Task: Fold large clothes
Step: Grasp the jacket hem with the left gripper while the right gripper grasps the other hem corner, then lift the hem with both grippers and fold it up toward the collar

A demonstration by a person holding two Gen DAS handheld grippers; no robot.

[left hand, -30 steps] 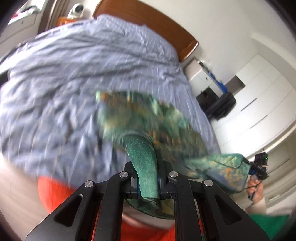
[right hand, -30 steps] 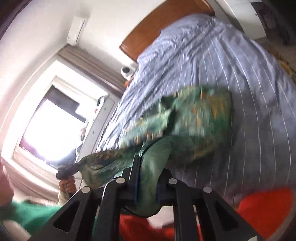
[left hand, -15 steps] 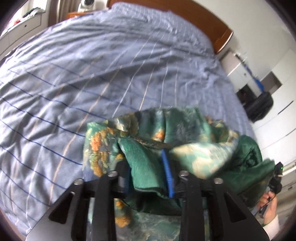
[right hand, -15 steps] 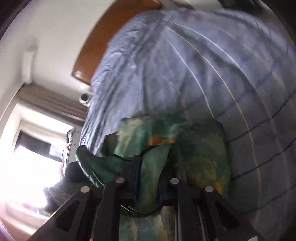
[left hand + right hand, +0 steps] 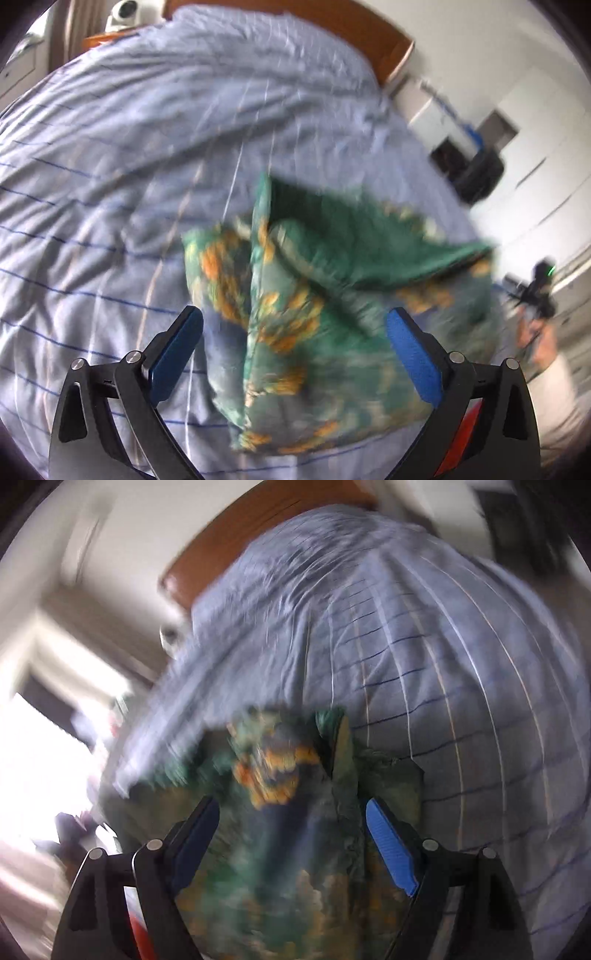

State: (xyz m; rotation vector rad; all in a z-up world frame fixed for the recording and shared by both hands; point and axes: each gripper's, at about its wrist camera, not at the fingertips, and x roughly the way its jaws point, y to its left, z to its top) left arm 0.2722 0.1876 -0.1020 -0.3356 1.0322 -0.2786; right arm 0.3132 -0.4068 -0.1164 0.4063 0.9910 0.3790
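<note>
Letting go on both sides, that was the story of this moment. From the left wrist view, the left gripper had its blue pads spread wide, where a second ago they were pinched tight on a green fold; the jaws had just been opening, and the green floral garment sat between them without either pad pressing it. The cloth lay bunched on the blue striped bedcover, one flap still blurred, and it was lower and nearer the bed than before. The wooden headboard showed at the top. At the right edge a hand carried the other tool.

Over to the right wrist view: heavy blur, but the right gripper also stood open, its jaws having just parted from their earlier clamp. The garment lay loose between the fingers, on the bedcover
</note>
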